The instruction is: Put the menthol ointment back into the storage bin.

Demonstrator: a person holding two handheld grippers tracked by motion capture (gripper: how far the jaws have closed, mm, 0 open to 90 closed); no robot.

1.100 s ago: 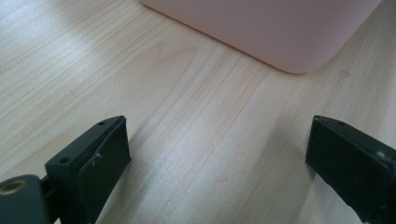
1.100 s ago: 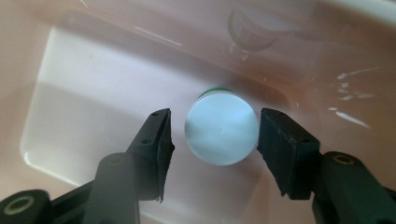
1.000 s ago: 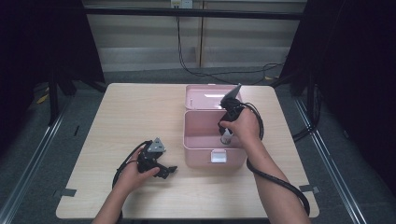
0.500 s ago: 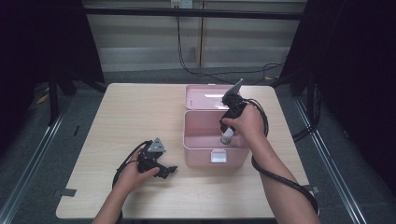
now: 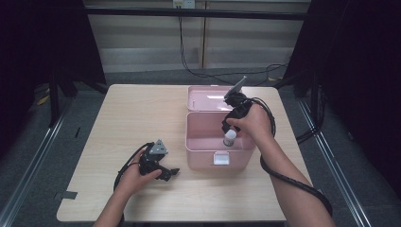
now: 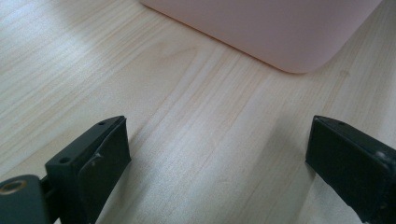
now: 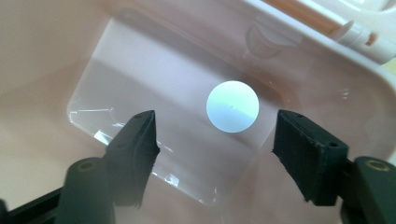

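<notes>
A pink box [image 5: 204, 142] sits open on the tabletop [image 5: 123, 113], its lid [image 5: 208, 97] tipped back behind it. Inside stands a small bottle [image 5: 230, 137] with a white cap, near the box's right wall. The right tongs [image 5: 227, 126] hang over the box, pointing down into it; in the right gripper view they [image 7: 215, 135] are spread wide, with the round white cap [image 7: 232, 106] between the jaws and farther down, untouched. The left tongs [image 5: 171, 172] rest low on the tabletop, left of the box's front, held in the left hand [image 5: 137, 172]. In the left gripper view they [image 6: 217, 144] are spread wide over bare wood, facing a rounded corner of the box [image 6: 280, 32].
</notes>
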